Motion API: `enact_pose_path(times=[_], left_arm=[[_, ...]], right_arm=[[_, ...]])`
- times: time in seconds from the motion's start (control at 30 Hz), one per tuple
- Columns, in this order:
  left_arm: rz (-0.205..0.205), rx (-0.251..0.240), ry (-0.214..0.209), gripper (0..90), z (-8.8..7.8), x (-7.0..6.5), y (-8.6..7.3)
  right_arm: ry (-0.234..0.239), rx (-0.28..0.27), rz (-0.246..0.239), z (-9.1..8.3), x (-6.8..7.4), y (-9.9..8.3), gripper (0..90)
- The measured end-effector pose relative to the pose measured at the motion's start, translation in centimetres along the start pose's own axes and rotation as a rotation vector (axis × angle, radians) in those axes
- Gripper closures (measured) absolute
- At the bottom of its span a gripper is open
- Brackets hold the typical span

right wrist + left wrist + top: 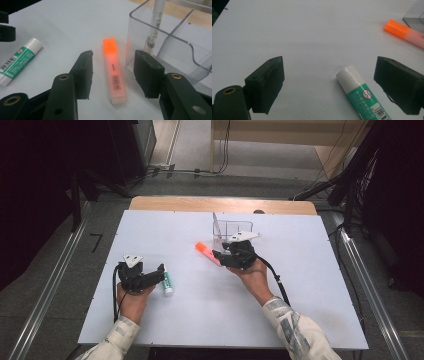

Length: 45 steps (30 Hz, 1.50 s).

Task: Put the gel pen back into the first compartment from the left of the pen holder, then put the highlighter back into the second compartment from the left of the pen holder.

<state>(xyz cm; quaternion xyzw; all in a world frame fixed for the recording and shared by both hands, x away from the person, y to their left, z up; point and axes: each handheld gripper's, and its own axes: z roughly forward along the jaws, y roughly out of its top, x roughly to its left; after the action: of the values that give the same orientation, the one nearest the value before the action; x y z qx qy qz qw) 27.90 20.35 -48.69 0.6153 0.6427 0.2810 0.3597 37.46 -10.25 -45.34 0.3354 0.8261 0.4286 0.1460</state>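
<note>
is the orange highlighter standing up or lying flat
Lying flat. The orange highlighter rests lengthwise on the white table, cap on, beside the clear holder, between the right gripper's open jaws, untouched.

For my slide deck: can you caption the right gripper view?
Open right gripper straddles an orange highlighter lying on the white table, beside a clear organizer holding a pen.
</note>
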Motion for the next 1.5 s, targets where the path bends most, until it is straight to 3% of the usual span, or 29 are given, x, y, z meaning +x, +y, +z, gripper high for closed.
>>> enact_pose_path(times=[0.47, 1.1, 1.5], left_arm=[[0.001, 0.002, 0.002, 9.7, 0.0, 0.0, -0.1], [0.002, 0.003, 0.002, 9.7, 0.0, 0.1, -0.1], [0.003, 0.001, 0.002, 9.7, 0.0, 0.0, -0.1]], right_arm=[[-0.037, 0.061, -0.022, 1.8, 0.2, -1.2, 46.1], [-0.054, 0.098, -0.013, 3.4, 0.1, -1.9, 45.3], [-0.067, 0.122, -0.020, 4.3, 0.2, -2.2, 40.4]])
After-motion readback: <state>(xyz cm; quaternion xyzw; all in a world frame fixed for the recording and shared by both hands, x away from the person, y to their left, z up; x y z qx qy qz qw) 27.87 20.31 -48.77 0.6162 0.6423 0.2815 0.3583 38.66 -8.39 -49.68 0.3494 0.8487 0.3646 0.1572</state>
